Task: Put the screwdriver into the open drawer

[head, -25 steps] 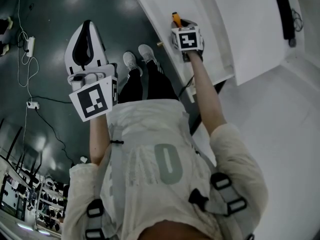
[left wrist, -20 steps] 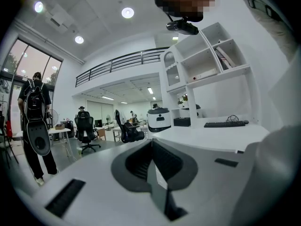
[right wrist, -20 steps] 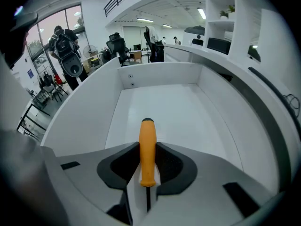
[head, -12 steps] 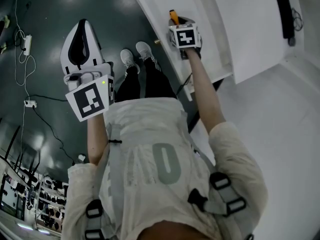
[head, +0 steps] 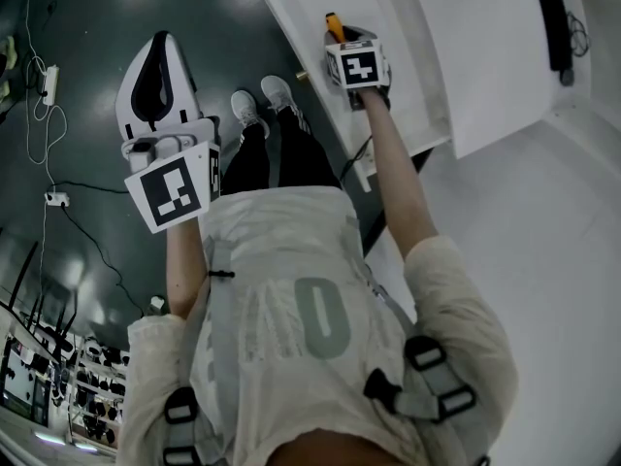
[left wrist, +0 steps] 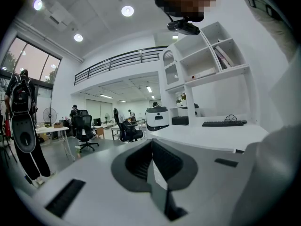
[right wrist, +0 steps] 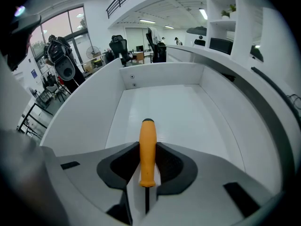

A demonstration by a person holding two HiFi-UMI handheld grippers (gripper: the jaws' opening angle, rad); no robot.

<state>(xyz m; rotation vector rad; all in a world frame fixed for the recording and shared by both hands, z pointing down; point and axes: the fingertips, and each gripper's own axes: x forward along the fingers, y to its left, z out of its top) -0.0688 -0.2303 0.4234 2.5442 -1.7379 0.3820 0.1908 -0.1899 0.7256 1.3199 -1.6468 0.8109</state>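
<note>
My right gripper points steeply down over the open white drawer. It is shut on the screwdriver. In the right gripper view the orange handle stands between the two dark pads, sticking out past the fingertips, with the thin shaft hidden low between the jaws. The drawer's bare white floor lies right beneath it. My left gripper is held up over the dark floor, away from the drawer. In the left gripper view its jaws meet with nothing in them.
The person's shoes stand on the dark floor beside the drawer front. A cable and power strip lie at far left. The white desk top runs to the right, with a black keyboard on it.
The right gripper with the screwdriver sits slightly higher in the head view, a touch further over the drawer. The grip is unchanged, and the left gripper has barely shifted.
</note>
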